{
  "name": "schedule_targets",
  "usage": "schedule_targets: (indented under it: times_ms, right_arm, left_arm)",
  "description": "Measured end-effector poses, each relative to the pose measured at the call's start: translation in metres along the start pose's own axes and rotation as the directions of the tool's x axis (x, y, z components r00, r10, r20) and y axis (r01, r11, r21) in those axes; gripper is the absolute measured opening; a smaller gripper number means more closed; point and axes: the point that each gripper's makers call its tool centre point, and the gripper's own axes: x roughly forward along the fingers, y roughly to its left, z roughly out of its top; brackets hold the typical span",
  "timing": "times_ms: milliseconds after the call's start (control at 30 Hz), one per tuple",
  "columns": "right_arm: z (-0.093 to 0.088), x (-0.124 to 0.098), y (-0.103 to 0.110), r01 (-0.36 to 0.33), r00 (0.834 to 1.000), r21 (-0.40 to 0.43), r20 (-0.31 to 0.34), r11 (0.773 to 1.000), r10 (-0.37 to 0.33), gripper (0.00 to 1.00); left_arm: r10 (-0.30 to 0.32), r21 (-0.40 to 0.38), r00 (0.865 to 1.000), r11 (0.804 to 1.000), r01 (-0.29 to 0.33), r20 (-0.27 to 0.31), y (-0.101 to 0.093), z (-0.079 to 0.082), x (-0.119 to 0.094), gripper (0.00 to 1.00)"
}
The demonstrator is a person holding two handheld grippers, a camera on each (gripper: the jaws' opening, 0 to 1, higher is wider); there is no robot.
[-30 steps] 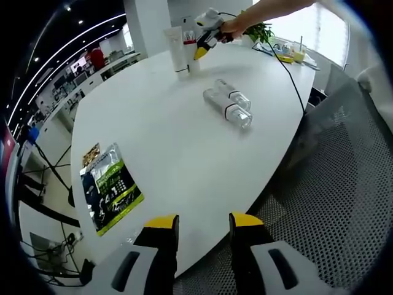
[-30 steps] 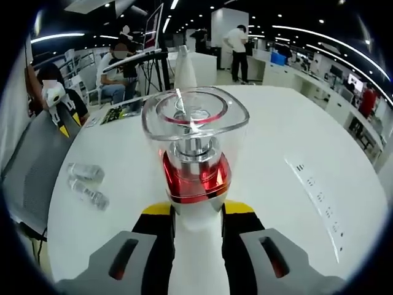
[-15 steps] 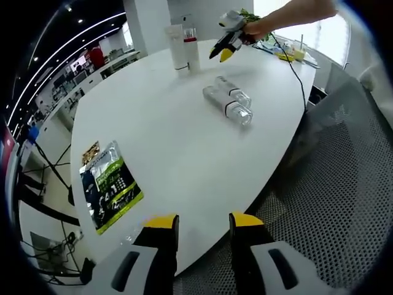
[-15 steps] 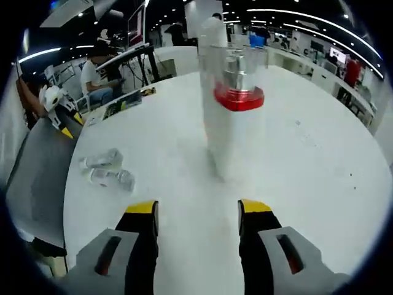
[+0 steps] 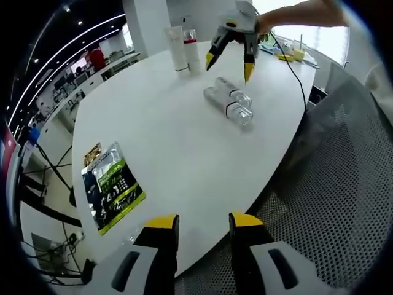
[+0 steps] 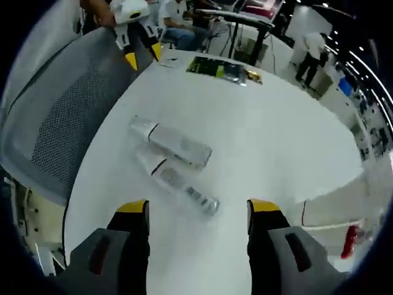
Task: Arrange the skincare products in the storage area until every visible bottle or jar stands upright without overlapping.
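Two clear bottles (image 5: 228,102) lie side by side on the white table (image 5: 166,141). Past them a white tube (image 5: 177,49) and a red-collared bottle (image 5: 191,54) stand upright together. My right gripper (image 5: 229,66) hangs open just above and beyond the lying bottles. In the right gripper view those bottles (image 6: 175,161) lie a little ahead of my right gripper (image 6: 198,208), whose jaws are apart and hold nothing. My left gripper (image 5: 202,221) is open at the near table edge, and it shows as the left gripper (image 6: 143,55) over the chair.
A green printed packet (image 5: 112,187) lies flat near the table's left edge, and shows as the packet (image 6: 221,69) beyond the bottles. A grey mesh chair (image 6: 55,117) stands against the table. A black cable (image 5: 288,70) runs over the far right corner. People sit in the background.
My right gripper has let go of the red-collared bottle, left it standing by the tube, and swung open toward the two lying bottles. My left gripper has held still.
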Motion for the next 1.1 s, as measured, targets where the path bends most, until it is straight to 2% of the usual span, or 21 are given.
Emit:
schedule_targets:
  times_ms: [100,233,267,333,500,633,700,733,867,933,1067,1100]
  right_arm:
    - [-0.005,0.013,0.003,-0.055,0.996,-0.084,-0.078,0.995,0.048,0.58]
    - [-0.007,0.019,0.007,-0.091,0.991,-0.085,-0.107,0.992,0.082,0.42]
    - [-0.010,0.019,0.008,-0.098,0.987,-0.081,-0.134,0.992,0.087,0.37]
    - [-0.010,0.019,0.011,-0.105,0.985,-0.119,-0.150,0.987,0.086,0.27]
    - [-0.013,0.023,0.020,-0.118,0.979,-0.133,-0.180,0.984,0.093,0.24]
    - [-0.019,0.024,0.030,-0.144,0.970,-0.183,-0.223,0.973,0.102,0.20]
    - [-0.020,0.023,0.032,-0.142,0.968,-0.151,-0.227,0.978,0.106,0.19]
    - [-0.017,0.022,0.035,-0.133,0.971,-0.116,-0.215,0.984,0.106,0.18]
    - [-0.010,0.023,0.042,-0.107,0.978,-0.063,-0.185,0.992,0.094,0.18]
    - [-0.008,0.021,0.053,-0.092,0.976,0.042,-0.194,0.995,0.099,0.18]
    - [0.010,0.015,0.067,-0.047,0.994,0.176,-0.086,0.983,0.063,0.17]
    - [0.012,0.012,0.073,-0.029,0.996,0.210,-0.081,0.977,0.047,0.17]
  left_arm:
    - [0.001,0.003,1.000,1.000,-0.001,-0.004,0.000,-0.001,0.000,0.33]
    - [0.006,-0.001,1.000,1.000,-0.006,-0.005,0.001,-0.001,0.000,0.33]
    - [0.006,0.001,1.000,1.000,-0.006,-0.005,0.002,-0.001,0.001,0.33]
    - [0.007,0.002,1.000,1.000,-0.007,-0.001,0.001,0.000,0.000,0.33]
    - [0.013,-0.002,1.000,1.000,-0.013,0.010,0.003,0.001,0.000,0.33]
    - [0.005,0.003,1.000,1.000,-0.005,-0.005,0.001,-0.001,0.001,0.33]
    - [0.007,0.007,1.000,1.000,-0.007,-0.009,0.002,-0.002,0.001,0.33]
    - [0.008,0.005,1.000,1.000,-0.008,-0.005,0.002,-0.001,0.001,0.33]
    - [0.010,-0.001,1.000,1.000,-0.010,0.002,0.003,0.000,0.002,0.33]
    - [0.008,0.004,1.000,1.000,-0.008,0.001,0.002,0.000,0.002,0.33]
    - [0.000,0.011,1.000,1.000,0.000,0.005,0.000,0.001,0.001,0.33]
    - [-0.001,0.014,1.000,1.000,0.001,0.013,0.000,0.002,0.001,0.33]
